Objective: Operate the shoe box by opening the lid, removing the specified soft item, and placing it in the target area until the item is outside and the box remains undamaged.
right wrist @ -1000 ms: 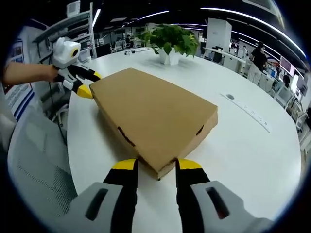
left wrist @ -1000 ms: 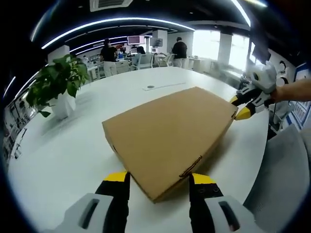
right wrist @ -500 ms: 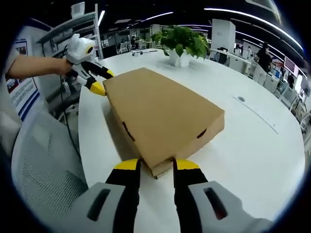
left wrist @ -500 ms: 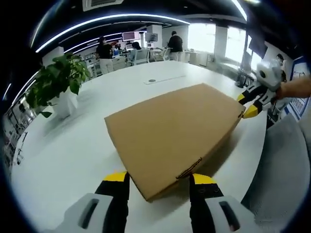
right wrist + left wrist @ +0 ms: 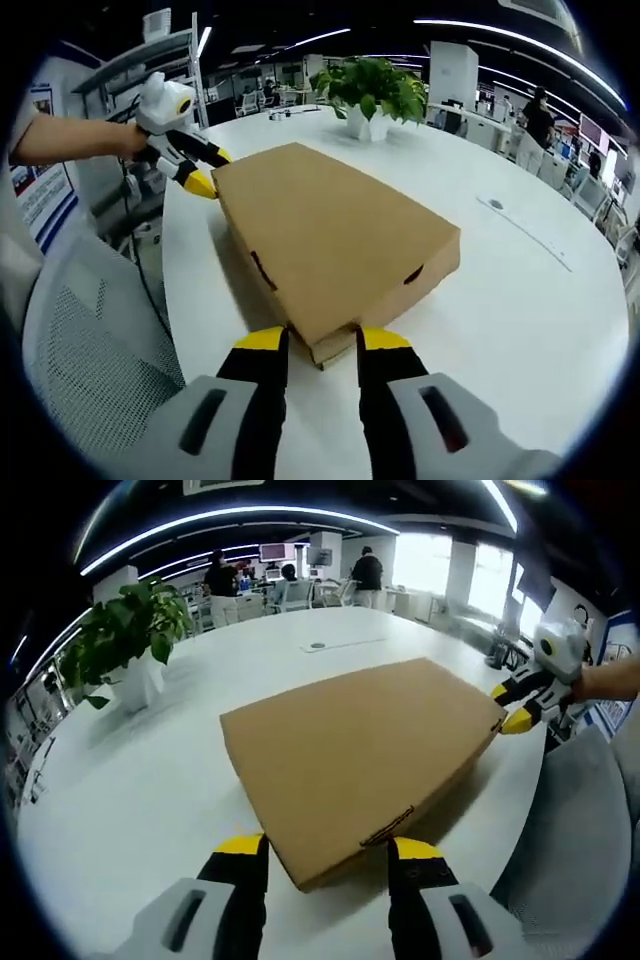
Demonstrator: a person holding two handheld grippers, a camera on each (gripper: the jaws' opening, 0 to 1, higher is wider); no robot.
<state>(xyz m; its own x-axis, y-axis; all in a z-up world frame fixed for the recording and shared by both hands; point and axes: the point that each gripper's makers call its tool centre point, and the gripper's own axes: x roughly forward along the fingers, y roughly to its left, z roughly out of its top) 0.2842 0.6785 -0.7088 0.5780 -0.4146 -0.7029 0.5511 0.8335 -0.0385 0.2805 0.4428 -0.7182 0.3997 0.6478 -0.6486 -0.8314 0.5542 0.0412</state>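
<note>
A flat brown cardboard shoe box (image 5: 360, 750) (image 5: 330, 235) lies on the white table (image 5: 150, 780) with its lid down. My left gripper (image 5: 326, 848) is open, its yellow-tipped jaws wide apart on either side of one box corner. From the right gripper view the left gripper (image 5: 205, 170) sits at the far corner, held by a person's hand. My right gripper (image 5: 322, 340) is at the opposite corner, its jaws drawn in against both sides of that corner. In the left gripper view the right gripper (image 5: 512, 706) straddles the far corner. The box's contents are hidden.
A potted plant (image 5: 125, 640) (image 5: 372, 90) in a white pot stands further along the table. A grey mesh chair (image 5: 580, 840) (image 5: 90, 350) sits at the table's edge beside the box. Several people (image 5: 367, 575) stand at desks far behind.
The right gripper's jaws have narrowed a little onto the box corner. The left gripper's jaws keep the same gap. Both views shifted slightly; the lid stays down.
</note>
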